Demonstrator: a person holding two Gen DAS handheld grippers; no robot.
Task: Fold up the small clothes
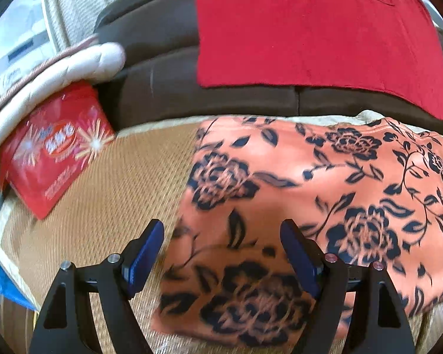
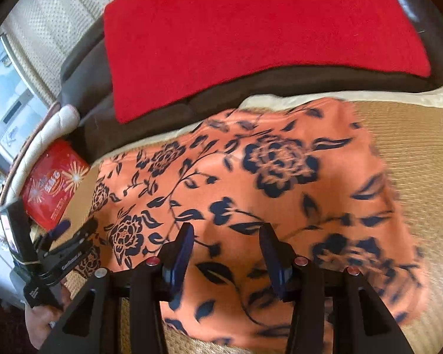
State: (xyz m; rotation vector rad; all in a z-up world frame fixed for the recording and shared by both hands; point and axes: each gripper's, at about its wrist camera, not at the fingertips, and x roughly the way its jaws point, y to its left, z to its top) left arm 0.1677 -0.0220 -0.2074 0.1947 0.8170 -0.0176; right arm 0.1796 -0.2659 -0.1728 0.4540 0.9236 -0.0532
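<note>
Both claws, the left claw (image 1: 221, 253) and the right claw (image 2: 226, 250), are hovering wide and empty over the floral cloth (image 2: 251, 194), which is lying flat on the mat (image 1: 127, 177) against its back edge.

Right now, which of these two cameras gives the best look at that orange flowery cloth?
The right wrist view: the orange floral cloth shows nearly whole, with its far, left and right edges lying on the woven mat. The left wrist view shows only the cloth's left part; its right side runs out of the picture.
</note>
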